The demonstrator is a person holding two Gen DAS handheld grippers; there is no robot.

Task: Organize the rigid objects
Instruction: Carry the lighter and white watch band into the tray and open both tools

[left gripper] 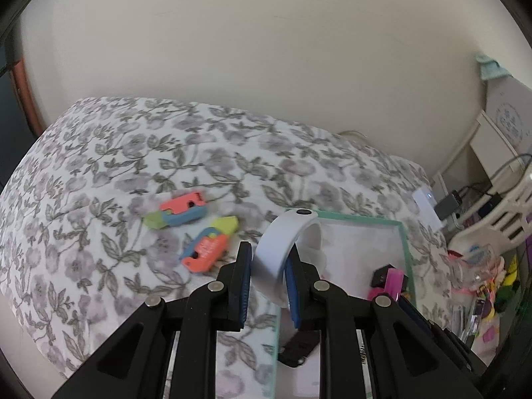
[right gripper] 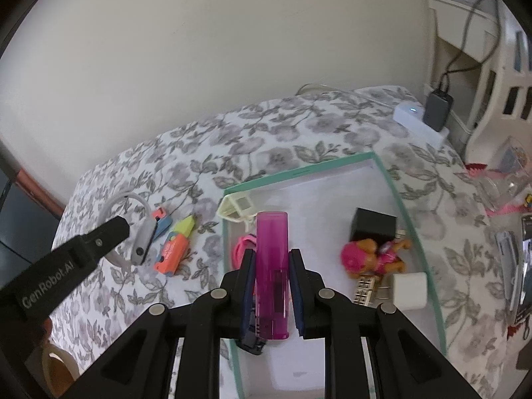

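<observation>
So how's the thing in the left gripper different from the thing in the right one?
The left gripper holds a white curved band; the right gripper holds a straight, see-through magenta lighter. The band is opaque and looped, the lighter a slim upright stick. Both are clamped between blue pads.

A plain cream wall (left gripper: 266, 50) rises behind the floral-sheeted bed (left gripper: 99, 166).

In the left wrist view, the lower part of the white band (left gripper: 282, 249) is hidden behind the blue pads (left gripper: 292, 286). A black thing (left gripper: 297, 352) near the tray's (left gripper: 404, 242) front edge is half covered by the left gripper (left gripper: 267, 286), so I cannot tell what it is. In the right wrist view, a pink loop (right gripper: 241, 249) and a black piece (right gripper: 251, 345) are partly behind the purple lighter (right gripper: 272, 266). The clutter (right gripper: 512, 266) beyond the bed's right edge is cut off and blurred.
</observation>
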